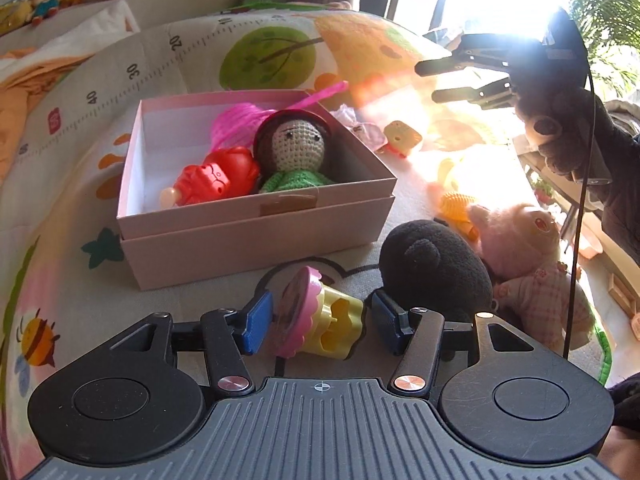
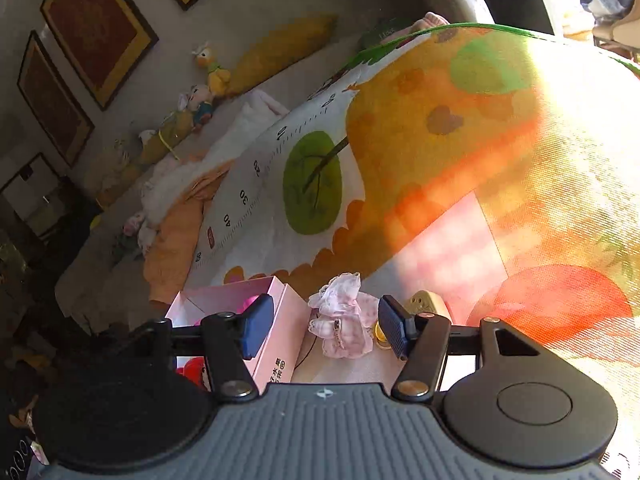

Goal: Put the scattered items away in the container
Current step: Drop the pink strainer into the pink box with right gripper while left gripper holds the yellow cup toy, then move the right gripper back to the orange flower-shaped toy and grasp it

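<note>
Left gripper (image 1: 318, 322): fingers spread, straddling a pink-and-yellow cupcake toy (image 1: 320, 320) lying on its side on the play mat (image 1: 180, 52). Pads sit either side of the toy; whether either pad touches it is hard to judge, no squeeze evident.

Pink box (image 1: 256, 224) sits on the mat just beyond the cupcake toy. Inside: crochet doll (image 1: 294, 152) in green, red plastic toy (image 1: 212, 178) beside it, magenta feathery item (image 1: 240, 120) behind.

Outside the box, right of it: black plush (image 1: 434, 268) touching a pink plush doll (image 1: 528, 248); small yellow toy (image 1: 458, 204) just behind them; a yellow-orange block toy (image 1: 402, 136) farther back, washed out by glare.

Right gripper (image 2: 326, 326): fingers apart, nothing between them, held above the mat. Below it, a lacy pink doll garment (image 2: 344, 320) lies just beside the box's far wall (image 2: 288, 320).
</note>
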`<state>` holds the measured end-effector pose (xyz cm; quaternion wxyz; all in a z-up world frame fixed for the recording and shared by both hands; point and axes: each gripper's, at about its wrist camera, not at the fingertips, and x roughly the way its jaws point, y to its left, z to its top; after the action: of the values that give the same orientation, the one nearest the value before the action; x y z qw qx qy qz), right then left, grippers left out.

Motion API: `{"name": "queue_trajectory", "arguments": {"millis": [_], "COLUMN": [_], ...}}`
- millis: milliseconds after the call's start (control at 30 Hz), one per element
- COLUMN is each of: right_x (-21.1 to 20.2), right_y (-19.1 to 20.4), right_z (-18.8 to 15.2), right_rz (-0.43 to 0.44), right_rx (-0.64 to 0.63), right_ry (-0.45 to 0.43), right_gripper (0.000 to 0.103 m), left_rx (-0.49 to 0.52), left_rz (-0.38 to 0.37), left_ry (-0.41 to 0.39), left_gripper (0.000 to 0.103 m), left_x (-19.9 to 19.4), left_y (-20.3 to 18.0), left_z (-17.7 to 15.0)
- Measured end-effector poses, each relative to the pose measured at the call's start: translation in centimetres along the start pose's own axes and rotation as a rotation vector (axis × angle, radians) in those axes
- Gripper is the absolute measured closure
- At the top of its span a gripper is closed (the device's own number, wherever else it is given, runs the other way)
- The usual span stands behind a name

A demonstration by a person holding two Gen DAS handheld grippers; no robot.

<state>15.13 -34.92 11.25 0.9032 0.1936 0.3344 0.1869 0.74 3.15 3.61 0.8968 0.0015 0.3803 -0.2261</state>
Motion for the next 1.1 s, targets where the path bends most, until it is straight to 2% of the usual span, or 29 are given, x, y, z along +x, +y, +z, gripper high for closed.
{"name": "queue_trajectory", "arguments": {"millis": [100, 300, 467, 600, 633, 700, 833, 933, 1100], "right_x": [0.3, 1.3, 1.3, 0.8, 0.6, 0.2, 0.0, 2.4, 10.6], "right_y": [2.6, 8.0, 8.6, 8.1, 8.0, 8.0, 9.9, 13.7, 20.7], "right_z": [-0.6, -1.7, -2.5, -3.5, -3.8, -4.5, -5.1, -3.9, -2.8], "right_rz": [0.025, 0.017, -0.013, -0.038, -0.038, -0.045, -0.067, -0.046, 0.058], "right_rx": [-0.107, -0.312, -0.308, -0.286, -0.282, -0.283, -0.339, -0.445, -0.633], "right_ry": [0.007, 0.031, 0.044, 0.068, 0.076, 0.091, 0.117, 0.157, 0.323], "right_gripper": [0.044, 0.041, 0.036, 0.033, 0.031, 0.03, 0.03, 0.03, 0.031], "left_rx": [-0.007, -0.028, 0.035, 0.127, 0.152, 0.19, 0.202, 0.217, 0.222], "left_rz": [0.006, 0.0, 0.006, 0.064, 0.079, 0.11, 0.12, 0.187, 0.252], "left_ry": [-0.004, -0.01, -0.013, -0.031, -0.037, -0.047, -0.059, -0.094, -0.111], "left_gripper": [0.042, 0.042, 0.042, 0.046, 0.053, 0.053, 0.053, 0.053, 0.053], "left_x": [-0.2, -0.4, 0.0, 0.8, 1.0, 1.2, 1.1, 0.3, -0.7], "left_y": [0.3, 0.8, -0.4, -1.8, -2.1, -2.7, -2.6, -1.8, -0.1], "left_z": [-0.2, -0.7, -1.0, -0.9, -0.9, -0.9, -1.0, -1.1, -1.5]}}
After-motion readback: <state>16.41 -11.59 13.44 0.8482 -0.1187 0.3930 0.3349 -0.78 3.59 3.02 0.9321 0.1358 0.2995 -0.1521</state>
